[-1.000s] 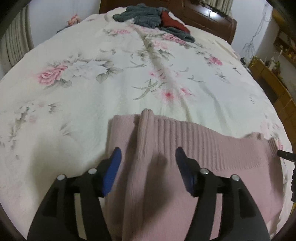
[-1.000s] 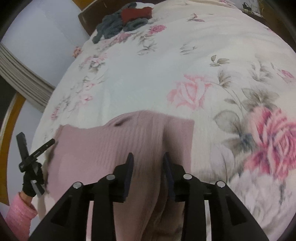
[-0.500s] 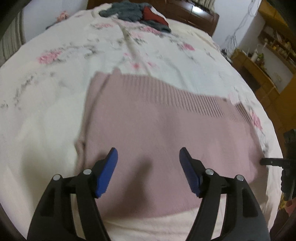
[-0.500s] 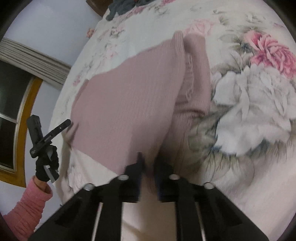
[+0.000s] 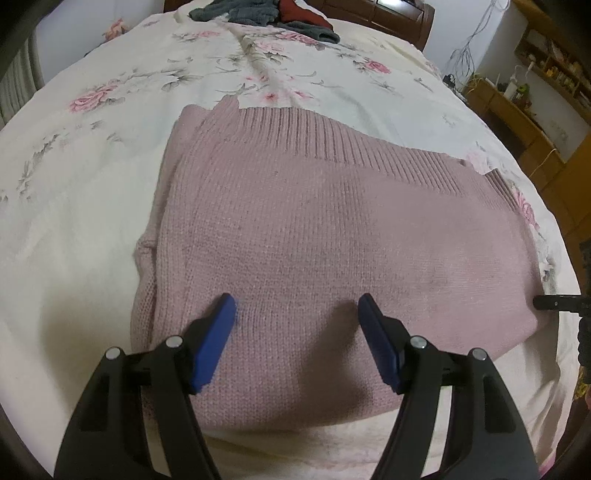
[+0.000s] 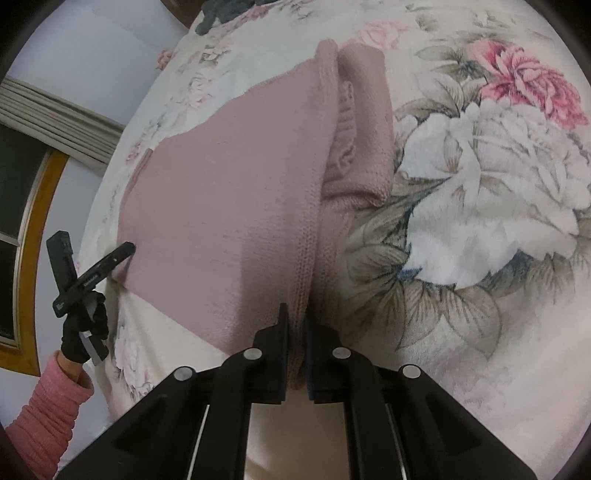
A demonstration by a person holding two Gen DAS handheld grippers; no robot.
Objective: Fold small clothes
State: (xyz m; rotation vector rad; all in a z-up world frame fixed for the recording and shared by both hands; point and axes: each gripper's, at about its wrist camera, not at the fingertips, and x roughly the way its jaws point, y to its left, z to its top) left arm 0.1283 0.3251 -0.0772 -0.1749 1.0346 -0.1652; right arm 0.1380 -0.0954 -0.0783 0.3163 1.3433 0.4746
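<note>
On the flowered bedspread [image 5: 110,206], a pink knit sweater [image 5: 314,221] is lying flat, partly folded, its ribbed hem pointing toward the headboard, where a heap of dark clothes [image 5: 266,14] is sitting well apart from it. The left gripper [image 5: 297,317] is hovering over the near part of the sweater with its blue pads spread wide and holding nothing. The right gripper [image 6: 295,325] is pinching the sweater's thick side edge, jaws nearly closed on a doubled fold of knit; beside that edge a tucked sleeve [image 6: 364,122] is bunching loosely. Judging by the weave, the fabric is soft, light and limp, likely sagging and stretching if lifted by a single point, so hold is best taken at doubled edges or the ribbed hem, with both tools lifting together. The knit looks grippy, not slippery, and nothing here is fragile. Open bedspread is lying on every side, giving ample room to fold toward the headboard; only the near edge of the bed is close to the grippers, and fabric could slide off there.
</note>
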